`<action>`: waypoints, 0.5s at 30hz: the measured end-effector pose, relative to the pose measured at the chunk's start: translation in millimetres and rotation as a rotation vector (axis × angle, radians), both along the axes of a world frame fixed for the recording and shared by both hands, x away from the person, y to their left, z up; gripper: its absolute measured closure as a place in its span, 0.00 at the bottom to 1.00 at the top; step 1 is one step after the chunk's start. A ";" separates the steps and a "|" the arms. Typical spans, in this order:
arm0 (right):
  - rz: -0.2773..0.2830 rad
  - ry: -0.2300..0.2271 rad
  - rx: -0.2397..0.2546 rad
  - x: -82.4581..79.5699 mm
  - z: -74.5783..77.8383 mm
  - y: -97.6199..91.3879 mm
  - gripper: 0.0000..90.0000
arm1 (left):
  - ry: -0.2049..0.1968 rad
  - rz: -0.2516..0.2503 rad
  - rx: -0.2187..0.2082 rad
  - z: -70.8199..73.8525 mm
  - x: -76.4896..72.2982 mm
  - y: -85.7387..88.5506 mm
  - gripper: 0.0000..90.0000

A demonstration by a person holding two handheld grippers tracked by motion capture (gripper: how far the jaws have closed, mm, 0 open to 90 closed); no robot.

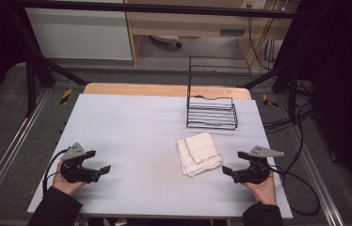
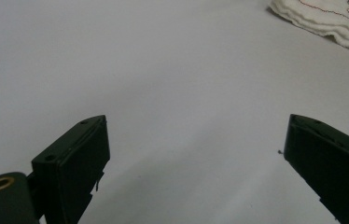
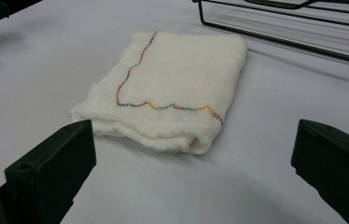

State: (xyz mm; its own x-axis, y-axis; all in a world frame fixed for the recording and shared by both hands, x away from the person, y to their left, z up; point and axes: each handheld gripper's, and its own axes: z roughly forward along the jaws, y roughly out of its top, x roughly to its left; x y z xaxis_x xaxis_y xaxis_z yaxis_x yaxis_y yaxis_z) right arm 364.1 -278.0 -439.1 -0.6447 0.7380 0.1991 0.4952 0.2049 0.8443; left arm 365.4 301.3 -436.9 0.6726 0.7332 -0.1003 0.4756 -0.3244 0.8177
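The person's left hand (image 1: 65,182) rests low on the near left part of the white table (image 1: 132,127), sleeve coming in from the near edge. It holds the left gripper (image 1: 100,161) pointed right, toward the middle of the table, with the grey plate on top. The jaws stand wide apart with nothing between them; in the left gripper view they frame bare tabletop.

The right hand (image 1: 261,187) sits at the near right, and its right gripper (image 1: 233,162) points left, toward the other one. Its jaws are also spread wide and hold nothing.

A folded white cloth (image 1: 198,153) with a multicoloured stitched line lies flat on the table just left of the right gripper, apart from its jaws. A black wire rack (image 1: 212,113) stands upright at the far right of the table, beyond the cloth and near it, not touching.
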 end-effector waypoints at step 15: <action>-0.004 0.010 -0.028 1.4 2.1 6.2 0.01 | -0.006 0.014 -0.001 1.3 -2.1 -0.1 0.08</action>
